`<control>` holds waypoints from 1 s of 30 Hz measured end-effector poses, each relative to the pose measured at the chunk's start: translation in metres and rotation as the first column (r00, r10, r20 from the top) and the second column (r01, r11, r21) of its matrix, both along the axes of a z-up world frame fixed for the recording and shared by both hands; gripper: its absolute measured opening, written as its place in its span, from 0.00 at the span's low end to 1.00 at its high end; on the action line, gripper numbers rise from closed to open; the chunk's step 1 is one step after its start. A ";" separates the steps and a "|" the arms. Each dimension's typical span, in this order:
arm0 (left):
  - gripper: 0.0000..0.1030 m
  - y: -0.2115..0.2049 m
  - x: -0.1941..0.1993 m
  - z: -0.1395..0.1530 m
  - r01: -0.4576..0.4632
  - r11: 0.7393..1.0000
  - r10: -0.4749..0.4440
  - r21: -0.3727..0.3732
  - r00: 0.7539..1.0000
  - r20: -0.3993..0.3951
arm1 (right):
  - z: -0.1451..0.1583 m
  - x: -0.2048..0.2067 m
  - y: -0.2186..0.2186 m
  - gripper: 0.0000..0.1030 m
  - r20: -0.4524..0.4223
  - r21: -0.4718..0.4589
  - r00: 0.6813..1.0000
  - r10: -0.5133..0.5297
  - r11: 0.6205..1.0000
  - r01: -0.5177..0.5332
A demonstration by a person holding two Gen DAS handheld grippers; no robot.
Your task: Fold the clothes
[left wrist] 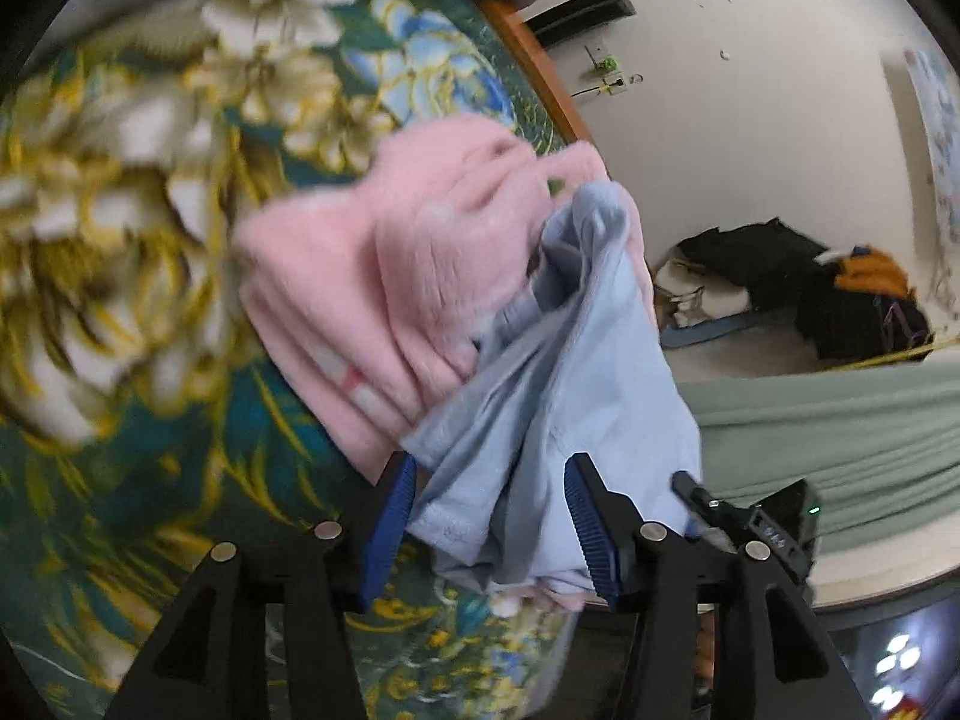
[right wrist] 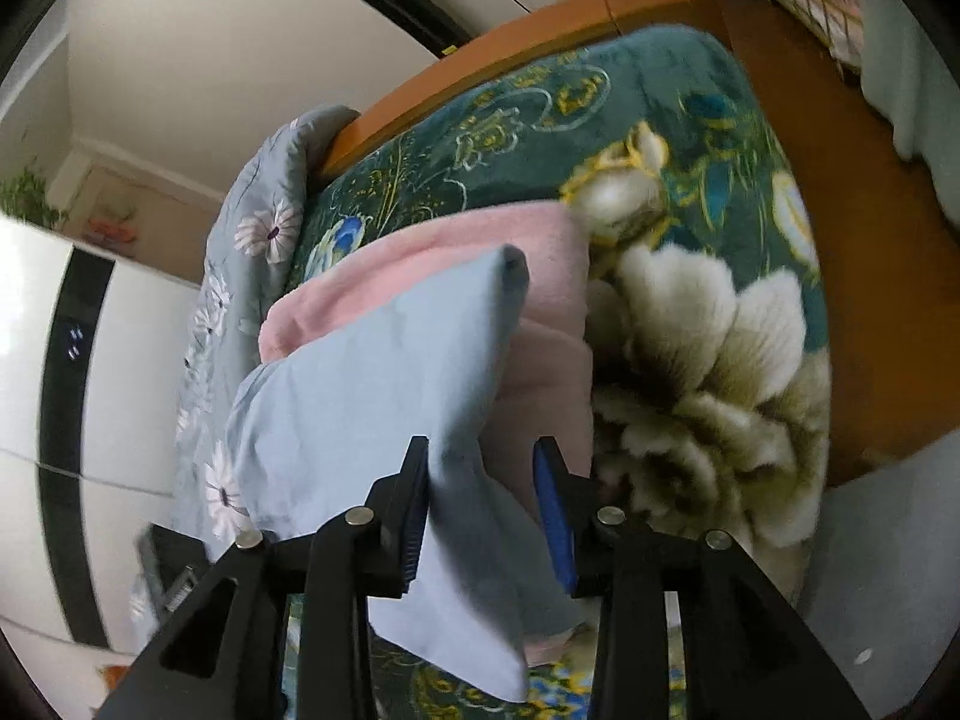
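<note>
both your grippers, left gripper [left wrist: 489, 525] and right gripper [right wrist: 480, 516], stand parted with the light blue garment [left wrist: 558, 372] slack between the fingers, pads not pinching. it drapes forward over the pink garment [right wrist: 540, 252] on the floral blanket [right wrist: 690, 360], long axis running away from you, both hands equally near.

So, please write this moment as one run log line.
left gripper: open | right gripper: open | blue garment: on pink garment

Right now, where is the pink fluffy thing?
In both views the pink garment lies on the flowered blanket, under the light blue garment between the grippers' jaws.
</note>
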State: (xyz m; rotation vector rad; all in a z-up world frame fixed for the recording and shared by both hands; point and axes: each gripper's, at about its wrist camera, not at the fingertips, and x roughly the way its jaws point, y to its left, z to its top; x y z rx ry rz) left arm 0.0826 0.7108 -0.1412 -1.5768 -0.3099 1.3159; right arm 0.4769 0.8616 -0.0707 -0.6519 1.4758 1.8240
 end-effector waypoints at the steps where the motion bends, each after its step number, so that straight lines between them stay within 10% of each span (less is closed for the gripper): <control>1: 0.54 0.000 0.003 -0.001 -0.003 1.000 0.003 0.010 1.000 0.020 | -0.002 -0.001 -0.002 0.35 -0.019 -0.010 1.000 0.001 1.000 -0.001; 6: 0.54 0.004 0.021 -0.009 0.009 0.999 -0.013 0.033 0.993 0.118 | 0.007 -0.019 -0.013 0.10 0.005 -0.008 0.998 0.061 0.998 -0.061; 20: 0.71 -0.041 0.044 -0.051 -0.174 0.985 0.170 -0.017 0.929 0.328 | 0.083 -0.043 -0.036 0.08 -0.013 0.077 0.990 0.141 0.987 -0.140; 30: 0.71 -0.047 0.080 -0.097 -0.440 0.898 0.305 -0.005 0.615 0.727 | 0.088 -0.042 -0.040 0.08 -0.073 0.039 0.990 0.122 0.992 -0.120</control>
